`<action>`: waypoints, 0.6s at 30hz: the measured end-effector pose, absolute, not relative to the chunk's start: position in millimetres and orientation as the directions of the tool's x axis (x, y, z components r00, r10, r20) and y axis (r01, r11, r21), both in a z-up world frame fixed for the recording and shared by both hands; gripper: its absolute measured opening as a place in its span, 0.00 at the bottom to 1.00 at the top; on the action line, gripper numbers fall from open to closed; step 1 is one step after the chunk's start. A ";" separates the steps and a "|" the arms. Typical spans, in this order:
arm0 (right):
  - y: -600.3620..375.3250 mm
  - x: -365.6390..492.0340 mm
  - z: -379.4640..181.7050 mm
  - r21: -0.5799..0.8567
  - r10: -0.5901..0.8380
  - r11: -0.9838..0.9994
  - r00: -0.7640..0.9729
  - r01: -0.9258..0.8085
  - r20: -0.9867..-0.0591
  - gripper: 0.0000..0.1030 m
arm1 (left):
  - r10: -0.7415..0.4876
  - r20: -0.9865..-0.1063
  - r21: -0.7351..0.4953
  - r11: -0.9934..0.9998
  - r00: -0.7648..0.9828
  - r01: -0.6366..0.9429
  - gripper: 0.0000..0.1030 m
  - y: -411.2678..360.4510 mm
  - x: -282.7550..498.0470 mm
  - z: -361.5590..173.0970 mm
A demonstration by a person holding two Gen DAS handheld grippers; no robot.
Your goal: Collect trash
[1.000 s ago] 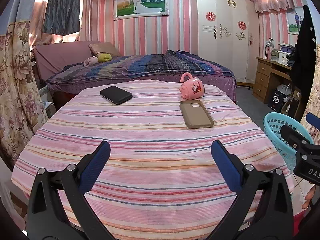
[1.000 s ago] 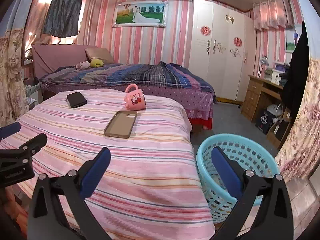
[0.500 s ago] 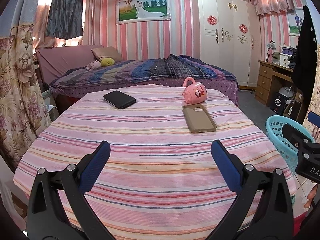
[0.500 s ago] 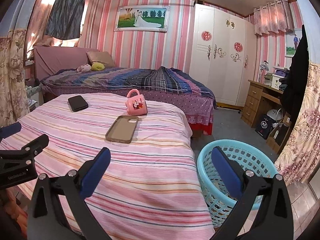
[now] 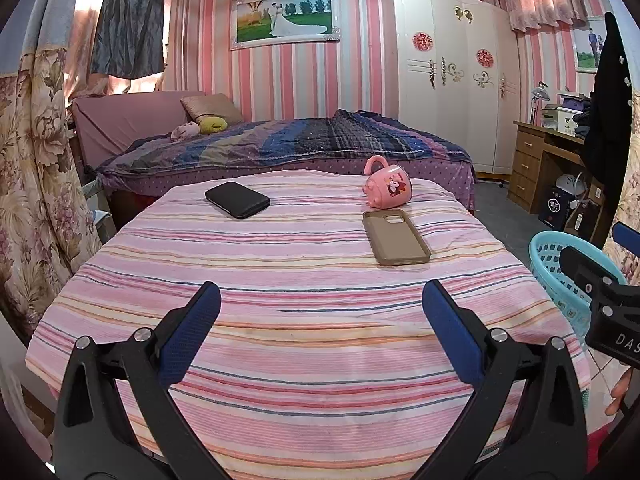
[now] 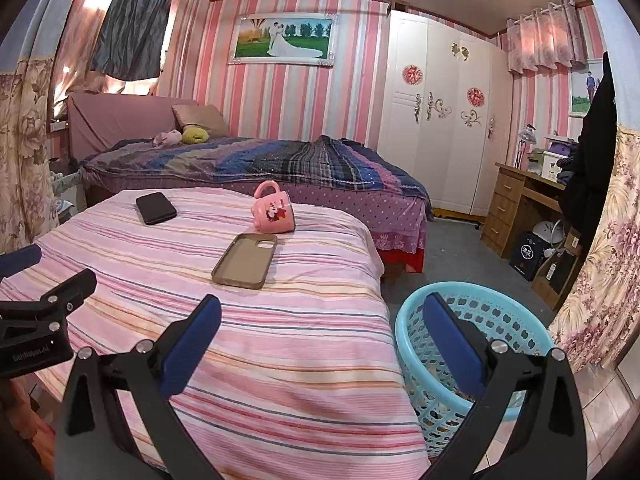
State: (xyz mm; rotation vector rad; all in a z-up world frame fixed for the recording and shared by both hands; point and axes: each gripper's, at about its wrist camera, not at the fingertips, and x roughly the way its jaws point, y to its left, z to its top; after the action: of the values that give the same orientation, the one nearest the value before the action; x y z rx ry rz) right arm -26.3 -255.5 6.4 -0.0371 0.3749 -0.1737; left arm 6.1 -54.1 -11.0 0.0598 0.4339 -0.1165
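Observation:
A pink-striped bed (image 5: 312, 320) (image 6: 280, 360) carries a black phone (image 5: 237, 199) (image 6: 155, 208), a pink mug (image 5: 387, 191) (image 6: 274, 213) lying on its side, and a tan phone case (image 5: 395, 236) (image 6: 245, 260). A light blue plastic basket (image 6: 472, 344) (image 5: 560, 272) stands on the floor at the bed's right. My left gripper (image 5: 320, 316) is open over the near end of the bed, holding nothing. My right gripper (image 6: 320, 328) is open too, above the bed's right edge and the basket, also holding nothing. No loose trash shows on the bed.
A second bed (image 5: 280, 144) with a dark blanket lies behind. A white wardrobe (image 6: 440, 120) fills the back right, and a wooden desk (image 6: 516, 204) with boxes sits at the right wall. Floral curtains (image 5: 36, 184) hang at the left. Grey floor (image 6: 452, 252) lies between bed and desk.
Both cameras have tilted upward and pulled back slightly, so the bed items sit lower in view. Both grippers have stayed open and nothing on the bed has moved.

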 end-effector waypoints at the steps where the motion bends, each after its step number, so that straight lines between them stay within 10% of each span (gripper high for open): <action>1: -256.1 -25.8 6.1 -0.067 -0.176 0.984 0.915 0.163 -0.363 0.96 | -0.100 -0.422 0.035 0.991 0.901 0.127 0.95 -54.8 6.0 -10.8; 18: -258.3 -27.3 5.6 -0.063 -0.185 0.983 0.914 0.174 -0.360 0.96 | -0.102 -0.420 0.039 0.991 0.902 0.130 0.95 -55.8 4.5 -11.3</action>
State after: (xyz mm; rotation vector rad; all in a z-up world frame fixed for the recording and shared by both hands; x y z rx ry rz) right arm -27.3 -258.3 5.6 -0.0299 0.3738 -0.1851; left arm 4.5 -55.8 -11.3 0.0670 0.4310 -0.1198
